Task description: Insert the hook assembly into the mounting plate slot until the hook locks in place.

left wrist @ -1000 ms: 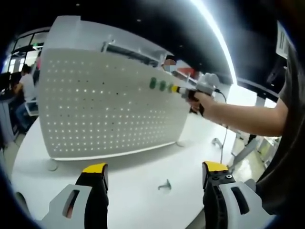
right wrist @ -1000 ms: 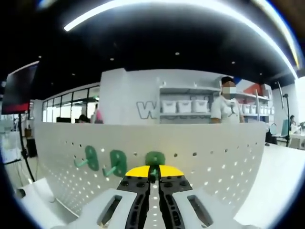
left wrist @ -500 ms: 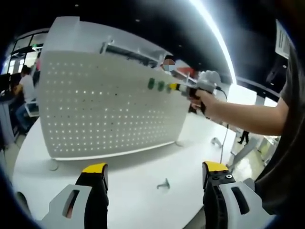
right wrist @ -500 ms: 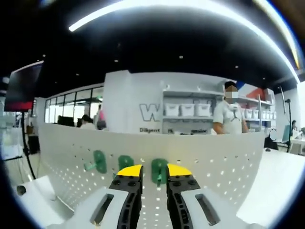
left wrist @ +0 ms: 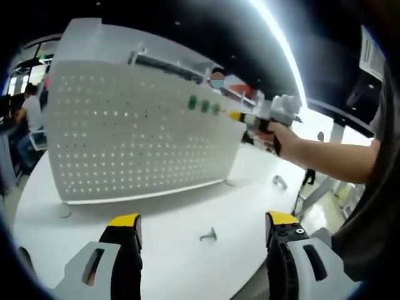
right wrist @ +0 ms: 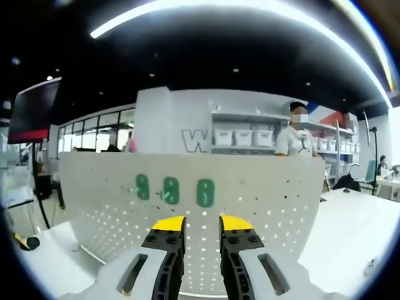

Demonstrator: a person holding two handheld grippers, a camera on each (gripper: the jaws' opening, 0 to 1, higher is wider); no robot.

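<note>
While three green hooks [right wrist: 204, 192] sit mounted on the upright white pegboard [right wrist: 262, 212] — standing on the counter [left wrist: 162, 240] — the right gripper [right wrist: 201, 225] hangs before them, fingers apart, empty; left gripper [left wrist: 197, 228] fingers wide apart.

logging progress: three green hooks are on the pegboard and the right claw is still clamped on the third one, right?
Not quite. Three green hooks are on the pegboard, but the right claw is open and apart from the third one, as the right gripper view shows.

Three green hooks [right wrist: 205, 193], one pegboard [right wrist: 275, 206], apparently two loose hooks [left wrist: 208, 235]
</note>
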